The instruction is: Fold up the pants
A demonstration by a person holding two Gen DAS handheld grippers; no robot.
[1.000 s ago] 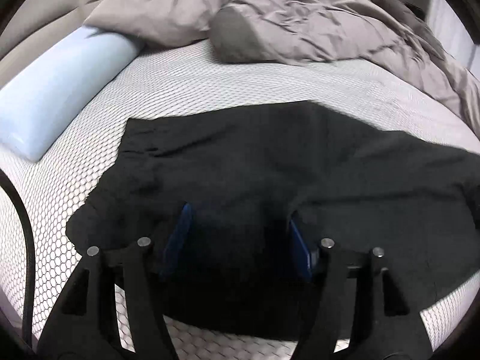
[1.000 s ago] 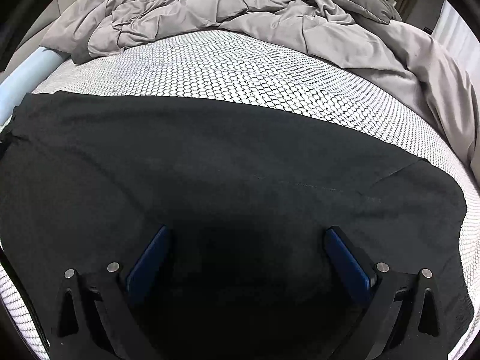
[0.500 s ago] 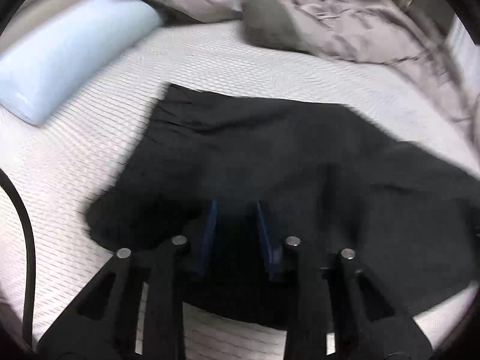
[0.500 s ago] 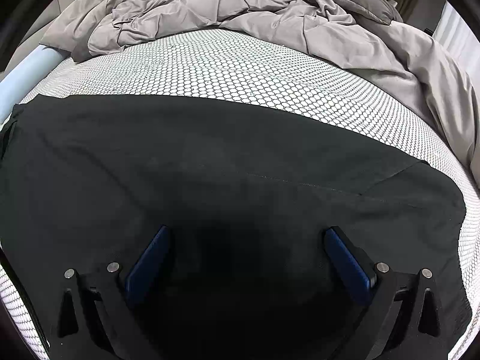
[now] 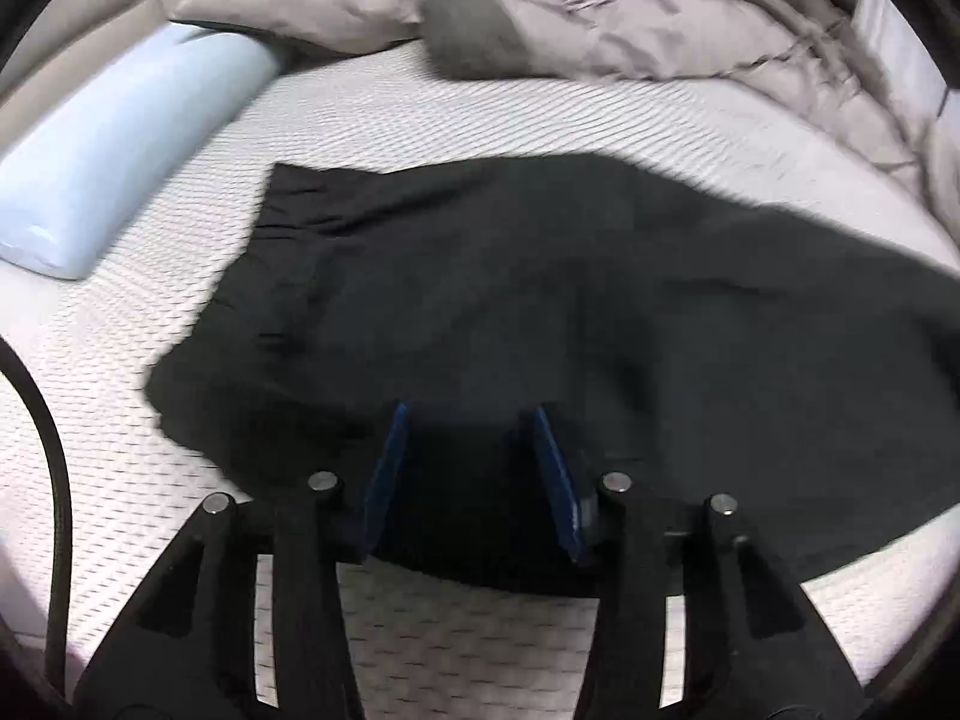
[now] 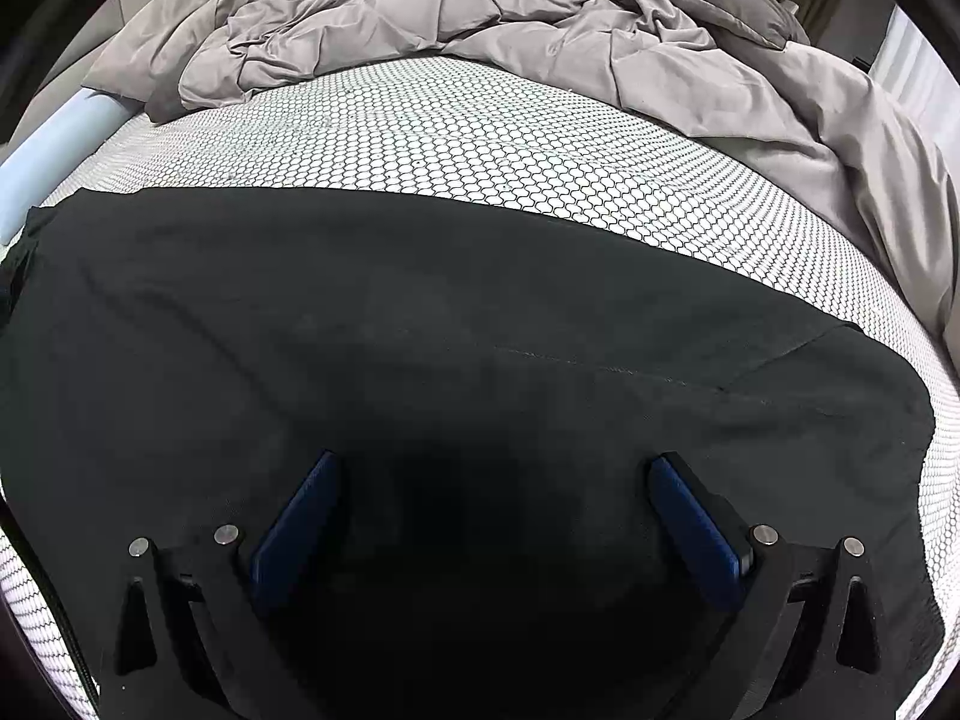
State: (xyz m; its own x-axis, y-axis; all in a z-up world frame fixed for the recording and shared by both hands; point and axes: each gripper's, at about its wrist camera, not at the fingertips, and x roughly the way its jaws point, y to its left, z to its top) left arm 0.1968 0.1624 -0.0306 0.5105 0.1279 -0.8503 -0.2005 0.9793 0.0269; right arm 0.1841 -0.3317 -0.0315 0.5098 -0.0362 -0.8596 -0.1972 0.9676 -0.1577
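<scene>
Two blue-padded claws over matte black pants (image 6: 480, 312) on honeycomb-patterned mattress (image 6: 510, 138).

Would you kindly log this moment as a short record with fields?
garment: black pants spread flat on the bed
surface: white honeycomb-patterned mattress
left gripper: partly open, over the pants' near edge
right gripper: wide open above the pants
bedding: grey duvet bunched behind
other: pale blue pillow at far left
</scene>
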